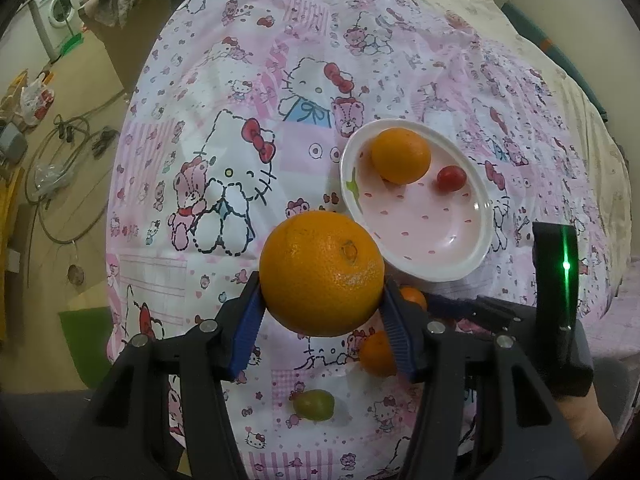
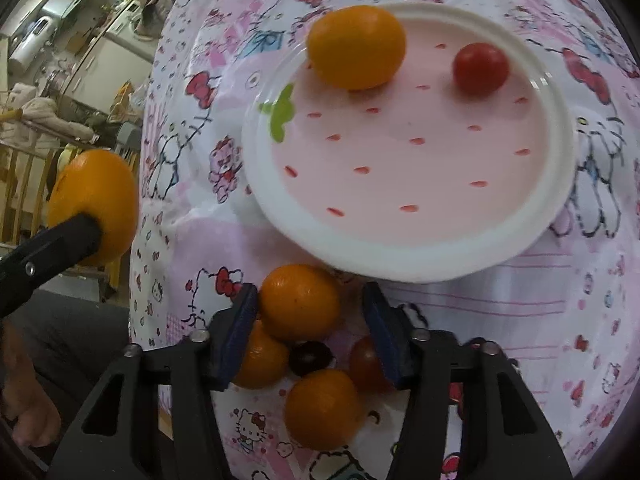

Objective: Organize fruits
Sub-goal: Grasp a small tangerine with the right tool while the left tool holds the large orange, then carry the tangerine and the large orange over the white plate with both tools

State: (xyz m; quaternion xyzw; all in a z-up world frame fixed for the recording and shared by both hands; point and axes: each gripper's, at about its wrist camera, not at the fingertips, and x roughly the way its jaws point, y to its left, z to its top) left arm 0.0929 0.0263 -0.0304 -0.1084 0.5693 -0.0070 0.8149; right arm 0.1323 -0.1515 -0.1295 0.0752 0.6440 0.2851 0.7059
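The left gripper [image 1: 322, 314] clamps a big orange [image 1: 322, 274] above the cloth, just short of the plate [image 2: 400, 256], ready to drop in. The right gripper [image 2: 310, 340], half open, straddles a small orange [image 2: 298, 302] beside the plate, seemingly not yet pinching.

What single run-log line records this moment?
left gripper: shut on large orange | right gripper: open around small orange | plate: one orange fruit, one red fruit
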